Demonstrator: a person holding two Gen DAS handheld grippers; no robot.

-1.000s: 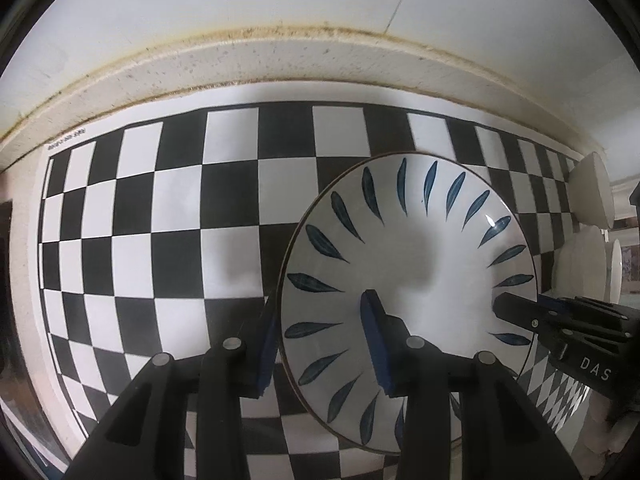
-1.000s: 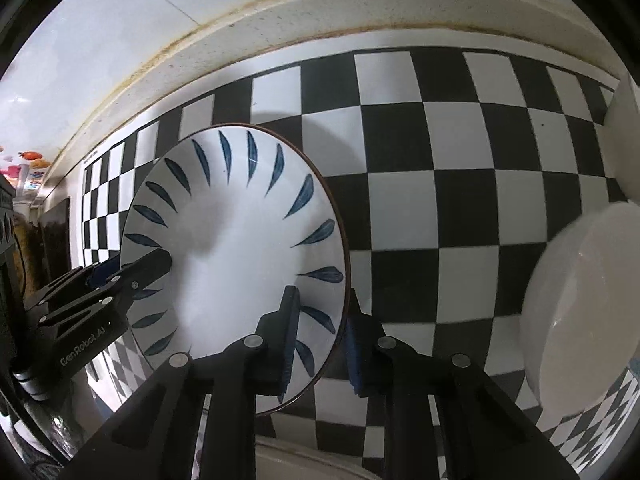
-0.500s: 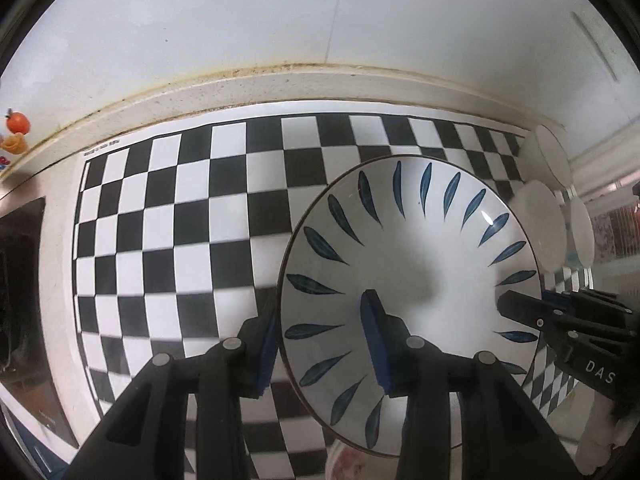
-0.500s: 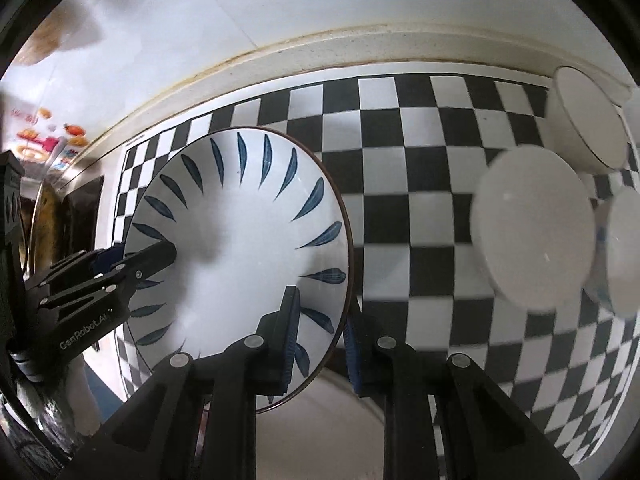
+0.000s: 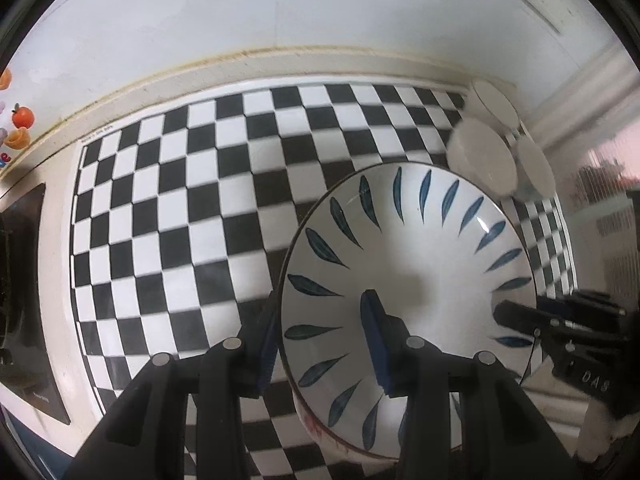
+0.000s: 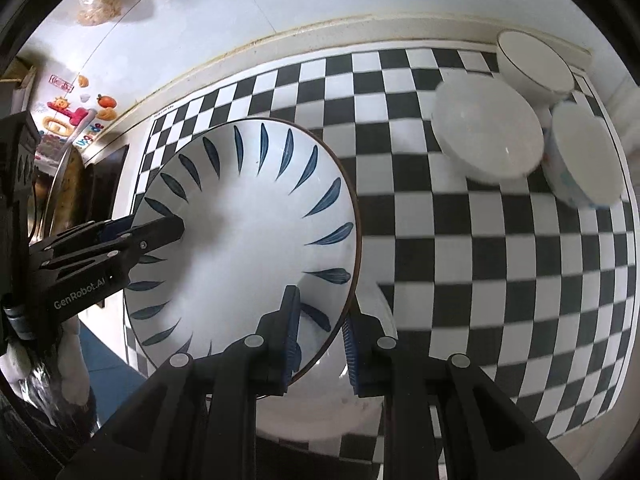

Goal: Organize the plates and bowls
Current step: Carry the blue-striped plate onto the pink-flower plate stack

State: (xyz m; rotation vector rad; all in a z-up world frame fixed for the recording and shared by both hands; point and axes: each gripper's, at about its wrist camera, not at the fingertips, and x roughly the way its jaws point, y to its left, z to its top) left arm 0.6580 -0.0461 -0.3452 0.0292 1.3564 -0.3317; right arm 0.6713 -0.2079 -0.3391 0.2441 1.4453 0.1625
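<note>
The left hand-held gripper (image 5: 324,340) is closed on the left rim of the leaf-patterned plate (image 5: 412,256), one pad under the rim and one on the upper face. The right hand-held gripper (image 6: 320,332) clamps the opposite rim of the same plate (image 6: 248,240). The plate is held clear of the checkered mat (image 5: 180,208) covering the table, near the mat's front edge, and carries nothing. The right wrist view alone shows a white dish (image 6: 320,404) lying directly below the plate at the front edge, a bag of pale material (image 6: 100,4) hung on the wall, and letter-shaped stickers (image 6: 68,116). The left wrist view alone shows a dark appliance panel (image 5: 24,300) past the mat's left edge. Both views show three white bowls (image 6: 488,136) clustered at the far right corner of the mat, touching or nearly touching; all three appear empty.
</note>
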